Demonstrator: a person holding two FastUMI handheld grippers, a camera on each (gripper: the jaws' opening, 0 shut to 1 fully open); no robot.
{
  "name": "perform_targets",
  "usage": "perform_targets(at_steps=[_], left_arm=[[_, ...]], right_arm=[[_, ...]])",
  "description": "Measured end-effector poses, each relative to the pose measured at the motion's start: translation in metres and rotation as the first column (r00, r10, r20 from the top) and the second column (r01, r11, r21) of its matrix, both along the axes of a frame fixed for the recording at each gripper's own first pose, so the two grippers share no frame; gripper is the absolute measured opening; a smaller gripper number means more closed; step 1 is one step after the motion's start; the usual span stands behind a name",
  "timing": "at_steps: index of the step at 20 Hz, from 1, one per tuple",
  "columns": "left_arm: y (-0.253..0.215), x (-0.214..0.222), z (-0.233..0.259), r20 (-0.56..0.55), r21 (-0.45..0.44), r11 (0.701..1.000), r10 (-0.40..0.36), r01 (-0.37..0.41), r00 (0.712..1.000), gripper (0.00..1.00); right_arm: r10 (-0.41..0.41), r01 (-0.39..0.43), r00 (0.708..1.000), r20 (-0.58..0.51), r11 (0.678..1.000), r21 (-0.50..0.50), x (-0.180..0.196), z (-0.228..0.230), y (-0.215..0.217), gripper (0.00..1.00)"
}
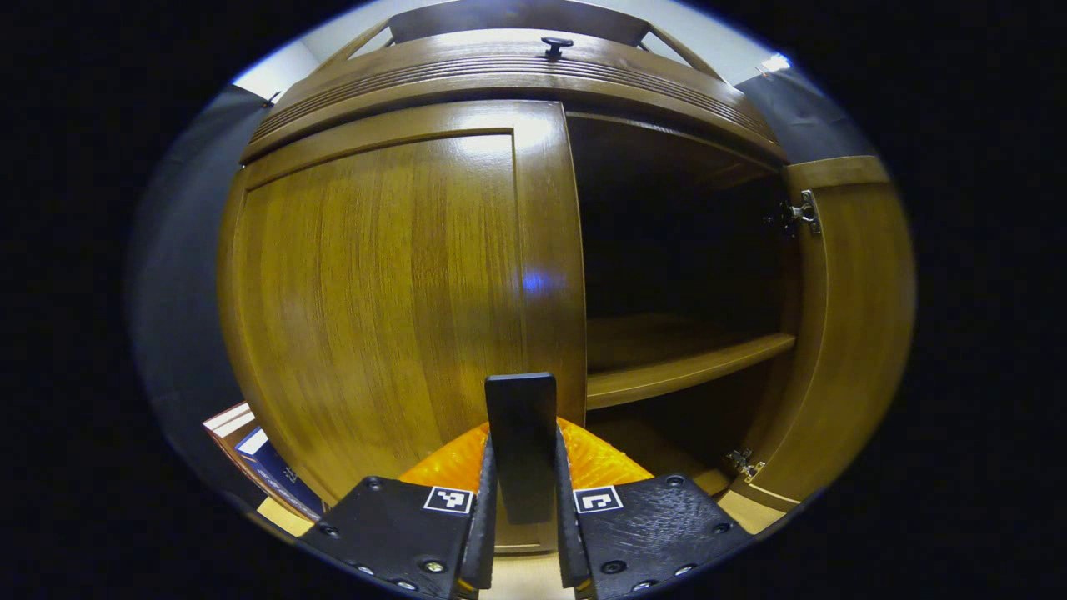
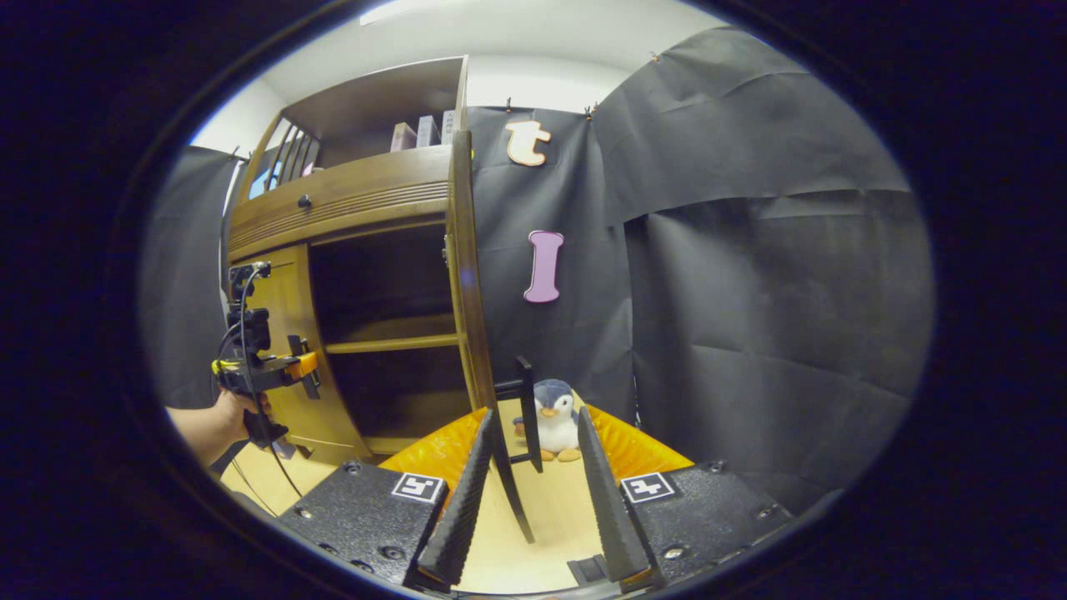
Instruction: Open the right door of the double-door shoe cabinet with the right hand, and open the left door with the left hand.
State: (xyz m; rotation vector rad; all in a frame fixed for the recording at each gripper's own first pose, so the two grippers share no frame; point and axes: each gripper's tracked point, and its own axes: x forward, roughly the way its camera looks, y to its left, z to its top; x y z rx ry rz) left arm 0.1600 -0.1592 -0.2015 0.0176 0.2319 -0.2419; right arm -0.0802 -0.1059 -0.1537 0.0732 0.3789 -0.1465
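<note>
gripping left door (image 1: 400, 300) handle (image 1: 521, 442), penguin (image 2: 553, 419) beyond

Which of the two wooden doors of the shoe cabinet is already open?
The right brown wooden door is open: it is swung out on its hinges, exposing the dark inside and a shelf. The left brown wooden door is shut, with the left gripper clamped on its black handle.

left gripper (image 1: 522, 500) jaws closed on a handle (image 1: 521, 442), right gripper (image 2: 533, 492) jaws apart, hand (image 2: 225, 417) holding left gripper
</note>
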Motion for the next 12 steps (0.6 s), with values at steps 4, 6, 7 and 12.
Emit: perform_targets(at_steps=[4, 6, 7, 12], left_arm=[[0.002, -0.004, 0.001, -0.004, 0.01, 1.0, -0.002, 0.002, 1.0, 0.23], [0.002, -0.008, 0.001, -0.012, 0.009, 1.0, -0.008, 0.008, 1.0, 0.23], [0.003, -0.01, 0.001, -0.012, 0.012, 1.0, -0.011, 0.011, 1.0, 0.23], [0.009, -0.028, 0.003, -0.015, 0.009, 1.0, -0.012, 0.012, 1.0, 0.23]], right_arm=[[0.011, -0.011, 1.0, -0.004, 1.0, -0.024, -0.001, 0.001, 0.006, 0.64], [0.016, -0.016, 1.0, -0.001, 1.0, -0.023, 0.0, 0.002, 0.01, 0.64], [0.018, -0.018, 1.0, -0.001, 1.0, -0.024, 0.001, 0.001, 0.011, 0.64], [0.033, -0.033, 0.999, -0.001, 0.999, -0.028, 0.004, 0.001, 0.019, 0.65]])
